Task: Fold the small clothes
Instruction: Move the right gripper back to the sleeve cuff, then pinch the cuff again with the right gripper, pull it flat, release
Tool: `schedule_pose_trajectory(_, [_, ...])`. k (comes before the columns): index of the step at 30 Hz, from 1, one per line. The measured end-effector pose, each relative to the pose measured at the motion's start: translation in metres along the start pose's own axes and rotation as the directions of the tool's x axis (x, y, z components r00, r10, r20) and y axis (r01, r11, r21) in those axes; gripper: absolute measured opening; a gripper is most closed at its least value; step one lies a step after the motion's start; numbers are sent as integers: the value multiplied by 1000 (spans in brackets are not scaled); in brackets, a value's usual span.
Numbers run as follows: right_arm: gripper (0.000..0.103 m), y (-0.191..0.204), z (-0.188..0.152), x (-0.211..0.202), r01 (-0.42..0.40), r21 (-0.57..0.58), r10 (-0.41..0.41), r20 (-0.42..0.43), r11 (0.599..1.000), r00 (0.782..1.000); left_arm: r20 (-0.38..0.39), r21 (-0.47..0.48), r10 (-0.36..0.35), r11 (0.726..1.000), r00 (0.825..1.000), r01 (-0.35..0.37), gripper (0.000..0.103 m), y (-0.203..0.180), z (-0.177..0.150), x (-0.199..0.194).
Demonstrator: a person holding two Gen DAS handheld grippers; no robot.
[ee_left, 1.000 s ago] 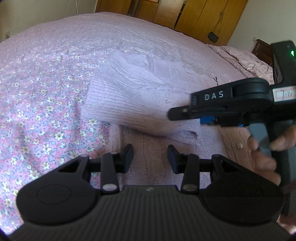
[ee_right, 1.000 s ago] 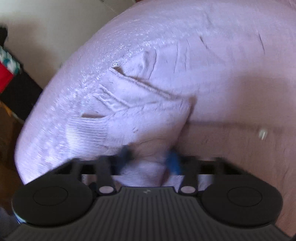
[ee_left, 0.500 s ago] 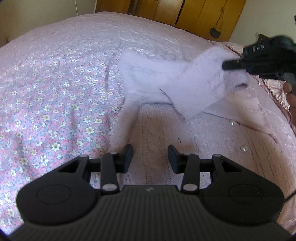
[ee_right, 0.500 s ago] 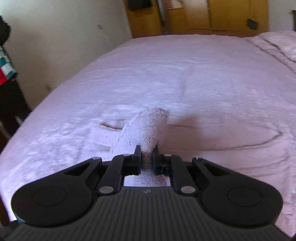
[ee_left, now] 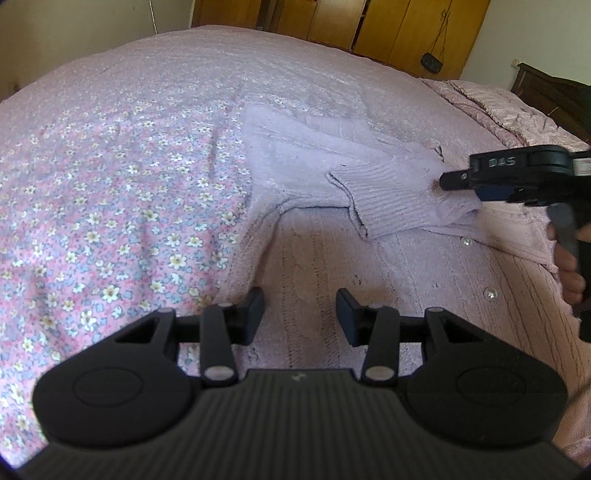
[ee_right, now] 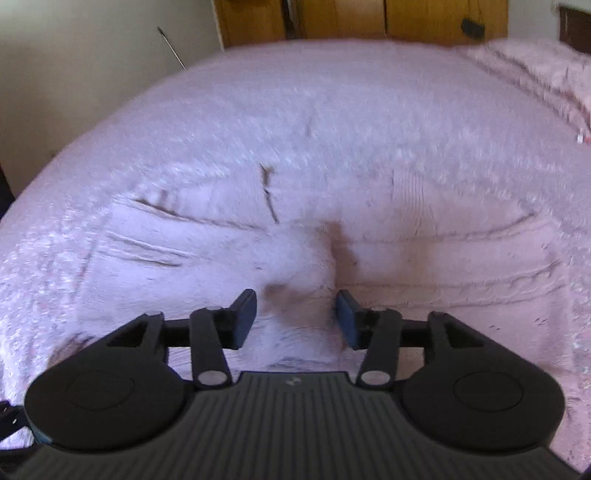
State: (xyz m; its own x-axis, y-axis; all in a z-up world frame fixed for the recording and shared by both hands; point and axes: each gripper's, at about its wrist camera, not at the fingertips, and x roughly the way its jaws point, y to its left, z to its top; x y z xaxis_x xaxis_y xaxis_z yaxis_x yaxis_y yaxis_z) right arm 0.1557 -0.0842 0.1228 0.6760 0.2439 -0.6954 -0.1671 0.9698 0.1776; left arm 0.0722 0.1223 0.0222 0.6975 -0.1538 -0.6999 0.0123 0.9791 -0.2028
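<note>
A small lilac knitted cardigan [ee_left: 369, 266] with shiny buttons lies flat on the bed. Its left sleeve [ee_left: 391, 199] is folded across the chest, cuff toward the left. My left gripper [ee_left: 300, 314] is open and empty, hovering over the cardigan's lower body. My right gripper [ee_right: 295, 317] is open and empty just above the folded sleeve [ee_right: 295, 266]. It also shows in the left wrist view [ee_left: 458, 184] at the sleeve's right end. The right wrist view is blurred.
The bed has a pink floral cover [ee_left: 110, 192] spreading left and far. A rumpled pink blanket [ee_left: 498, 110] lies at the far right. Wooden wardrobe doors [ee_left: 388, 29] and a dark headboard [ee_left: 546, 92] stand beyond the bed.
My right gripper carried the sleeve up and across, laid it over the cardigan's chest, then opened and let it go. My left gripper stayed open in place.
</note>
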Motion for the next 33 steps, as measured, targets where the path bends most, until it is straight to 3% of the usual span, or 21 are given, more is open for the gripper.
schedule_pose_trajectory(3, [66,18,-6,-12,-41,-57,43,27,998,999,4,10,5,1000,1000,-5,45,-2,-2,0])
schedule_pose_trajectory(8, [71,53,-14,0,-181,-92,175,-69,979,982,10,2,0,1000,1000,0,45,-1,-5,-1])
schedule_pose_trajectory(13, [72,83,-22,27,-163,-145,147,-113,976,983,16,-6,-7,1000,1000,8,45,1,-7,-1])
schedule_pose_trajectory(17, [70,94,-33,38,-116,-202,100,-88,973,991,17,-4,-14,1000,1000,14,47,2,-8,-3])
schedule_pose_trajectory(18, [69,96,-36,38,-96,-218,80,-77,971,994,18,-5,-14,1000,1000,14,47,1,-8,-3])
schedule_pose_trajectory(21, [40,99,-40,34,-24,-252,15,-37,967,999,20,3,-12,1000,1000,12,48,-1,-8,-4])
schedule_pose_trajectory(22, [25,97,-39,32,-18,-246,11,-30,969,1000,21,7,-11,1000,1000,11,48,-1,-9,-4])
schedule_pose_trajectory(23, [16,93,-37,29,-26,-223,21,-25,975,999,22,11,-10,1000,1000,10,48,-2,-9,-4])
schedule_pose_trajectory(28, [12,51,-15,-2,-55,-32,58,77,998,995,22,6,-12,1000,1000,12,48,-2,-10,-4])
schedule_pose_trajectory(33, [12,-9,12,-40,-70,143,43,183,987,982,20,10,-8,1000,1000,8,48,-3,-11,-4])
